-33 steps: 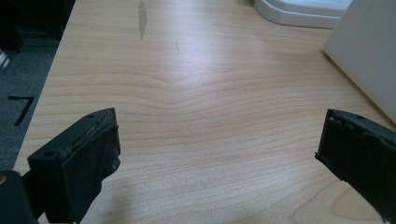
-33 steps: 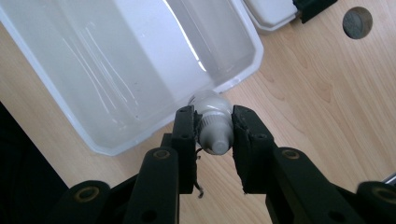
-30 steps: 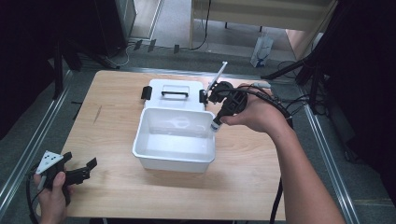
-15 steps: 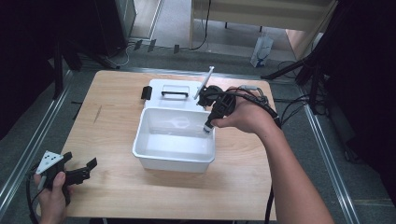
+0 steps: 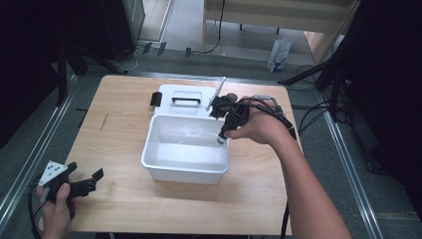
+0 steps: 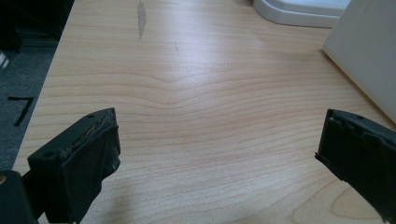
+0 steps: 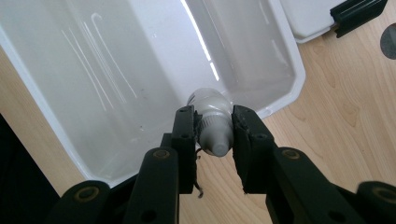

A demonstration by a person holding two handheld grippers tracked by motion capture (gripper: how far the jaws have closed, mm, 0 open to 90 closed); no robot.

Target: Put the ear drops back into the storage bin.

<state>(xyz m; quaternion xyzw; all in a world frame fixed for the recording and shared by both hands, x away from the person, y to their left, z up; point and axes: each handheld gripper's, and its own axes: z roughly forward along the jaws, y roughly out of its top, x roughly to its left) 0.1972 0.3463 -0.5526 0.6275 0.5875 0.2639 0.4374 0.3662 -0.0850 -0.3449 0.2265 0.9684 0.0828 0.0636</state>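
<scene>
Right gripper (image 7: 214, 135): jaws pressed on a small white bottle (image 7: 212, 122), gripped around its neck and cap end, with the rounded body pointing down toward the tub.
Left gripper (image 5: 84, 183): jaws spread wide with nothing between them, resting at the near left corner of the wooden table (image 5: 114, 129) (well apart from the work).
Bottle position: in the high view it hangs at the right rim of the white tub (image 5: 186, 172), just at or inside the edge; from the right gripper view its body sits over the tub's interior near one corner.
Tub: open and bare inside as far as the glare lets me see.
Lid (image 5: 181, 94): lying flat on the table behind the tub, black handle up, a black latch at its left end.
Done so far: the bottle is picked up and carried to the tub, judging from where it hangs.
Left to do: lower it in and release; the lid would probably go on afterward, though that is a guess.
Risk: the grip is near the cap, so the bottle could swing or slip.
</scene>
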